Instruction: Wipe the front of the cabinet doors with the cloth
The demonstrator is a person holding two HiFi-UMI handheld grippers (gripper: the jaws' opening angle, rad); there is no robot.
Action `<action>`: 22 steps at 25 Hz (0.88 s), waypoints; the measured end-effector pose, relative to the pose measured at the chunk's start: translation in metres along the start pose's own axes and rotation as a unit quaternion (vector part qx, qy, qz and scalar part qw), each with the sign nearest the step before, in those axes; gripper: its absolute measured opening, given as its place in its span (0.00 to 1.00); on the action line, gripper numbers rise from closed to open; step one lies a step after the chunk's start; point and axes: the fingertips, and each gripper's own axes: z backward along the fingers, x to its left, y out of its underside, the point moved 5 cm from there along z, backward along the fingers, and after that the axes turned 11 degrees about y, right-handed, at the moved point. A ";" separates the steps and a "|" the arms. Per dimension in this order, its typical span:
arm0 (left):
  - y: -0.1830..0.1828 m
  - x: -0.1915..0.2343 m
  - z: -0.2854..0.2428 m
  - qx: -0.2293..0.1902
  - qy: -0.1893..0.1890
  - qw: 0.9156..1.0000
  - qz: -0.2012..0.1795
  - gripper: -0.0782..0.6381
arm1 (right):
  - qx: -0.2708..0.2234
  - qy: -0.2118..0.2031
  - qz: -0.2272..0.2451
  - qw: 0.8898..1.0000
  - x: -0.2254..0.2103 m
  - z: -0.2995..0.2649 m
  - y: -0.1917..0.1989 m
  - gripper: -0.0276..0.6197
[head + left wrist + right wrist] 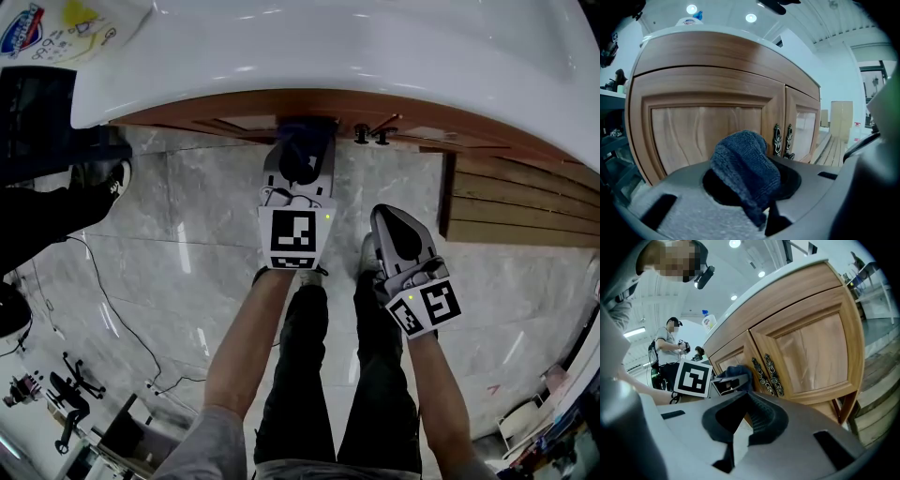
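So the left gripper (pixel 302 155) is clamped on the blue cloth (pixel 745 168), which sits close up to the left cabinet door (pixel 693 136), just left of the handles (pixel 783 140). Most unwiped panel lies further left. Right gripper (pixel 392 220) hangs nearer, jaws pinched together, empty.

This is a large indoor workroom, more a lab or test hall than a home. A freestanding wooden cabinet (pixel 708 117) with a white top (pixel 375 56) stands on a glossy grey tiled floor (pixel 187 234). Cables (pixel 111 307) trail across the floor, and office chairs (pixel 80 380) sit to one side. Recessed ceiling lights (pixel 750 18) shine overhead, and another person (pixel 668 352) wearing gear stands behind.
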 end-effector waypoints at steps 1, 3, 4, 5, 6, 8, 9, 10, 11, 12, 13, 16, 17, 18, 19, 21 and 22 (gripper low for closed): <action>-0.001 -0.005 -0.003 -0.001 0.004 1.000 -0.001 0.24 | -0.001 0.001 -0.001 1.000 -0.003 0.002 0.000 0.06; -0.002 -0.013 -0.007 -0.001 0.010 1.000 -0.003 0.24 | -0.002 0.004 -0.003 1.000 -0.008 0.007 0.000 0.06; -0.003 -0.016 -0.009 0.000 0.012 1.000 -0.005 0.24 | -0.003 0.005 -0.004 1.000 -0.011 0.009 0.000 0.06; -0.003 -0.020 -0.011 0.001 0.014 1.000 -0.007 0.24 | -0.003 0.007 -0.005 1.000 -0.014 0.011 0.000 0.06; -0.004 -0.024 -0.012 0.002 0.015 1.000 -0.008 0.24 | -0.004 0.009 -0.007 1.000 -0.017 0.014 0.001 0.06; -0.005 -0.030 -0.015 0.004 0.017 1.000 -0.008 0.24 | -0.005 0.012 -0.010 1.000 -0.023 0.019 0.001 0.06; -0.005 -0.032 -0.015 0.004 0.016 1.000 -0.006 0.24 | -0.005 0.013 -0.012 1.000 -0.025 0.021 0.000 0.06; -0.005 -0.033 -0.015 0.005 0.016 1.000 -0.004 0.24 | -0.006 0.013 -0.013 1.000 -0.026 0.022 0.001 0.06; -0.006 -0.034 -0.016 0.005 0.015 1.000 -0.002 0.24 | -0.006 0.013 -0.014 1.000 -0.027 0.023 0.001 0.06; -0.007 -0.035 -0.016 0.006 0.015 1.000 -0.001 0.24 | -0.006 0.013 -0.015 1.000 -0.027 0.024 0.001 0.06; -0.007 -0.036 -0.016 0.006 0.015 1.000 0.001 0.24 | -0.006 0.013 -0.016 1.000 -0.028 0.026 0.002 0.06; -0.009 -0.042 -0.016 0.005 0.017 1.000 0.005 0.24 | -0.004 0.010 -0.018 1.000 -0.027 0.028 0.004 0.06; -0.010 -0.044 -0.016 0.004 0.018 1.000 0.006 0.24 | -0.004 0.009 -0.018 1.000 -0.026 0.029 0.004 0.06; -0.011 -0.046 -0.015 0.004 0.020 1.000 0.007 0.24 | -0.003 0.007 -0.017 1.000 -0.025 0.029 0.004 0.06; -0.011 -0.048 -0.016 0.003 0.024 1.000 0.006 0.24 | -0.003 0.006 -0.017 1.000 -0.024 0.030 0.004 0.06; -0.014 -0.058 -0.018 0.001 0.041 0.999 -0.003 0.24 | -0.001 0.006 -0.017 1.000 -0.025 0.031 0.004 0.06; -0.016 -0.065 -0.021 0.002 0.053 0.999 -0.009 0.24 | -0.001 0.007 -0.016 1.000 -0.025 0.032 0.004 0.06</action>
